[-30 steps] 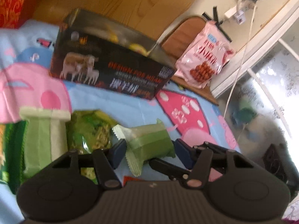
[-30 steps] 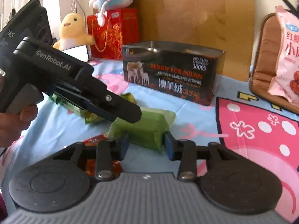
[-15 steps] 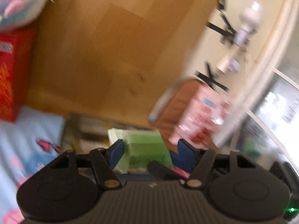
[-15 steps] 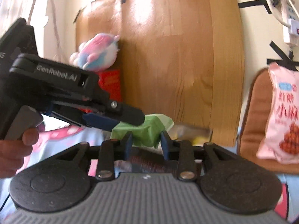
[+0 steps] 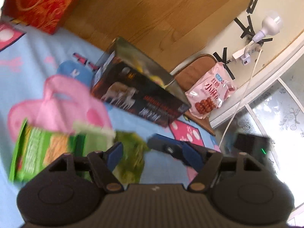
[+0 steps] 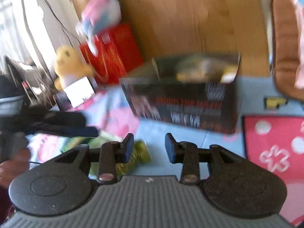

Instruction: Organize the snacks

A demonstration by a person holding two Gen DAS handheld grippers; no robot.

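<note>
The small green snack packet has left both tools; it lay between them before.
Left tool [image 5: 153, 152] is opening, empty; right tool [image 6: 149, 148] stands released, empty. Only the right view shows yellow snacks inside the open dark cardboard box [image 6: 182, 104].

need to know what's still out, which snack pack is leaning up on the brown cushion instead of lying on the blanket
The pink snack bag, propped against the brown cushion beyond the dark box. The green packs lie flat on the blanket.

Two black handheld grippers

Left gripper [image 5: 153, 153] and right gripper [image 6: 148, 147]: ribbed grey bodies, round black discs, blue-padded fingers [image 6: 128, 147], brass-coloured pivot screws.
</note>
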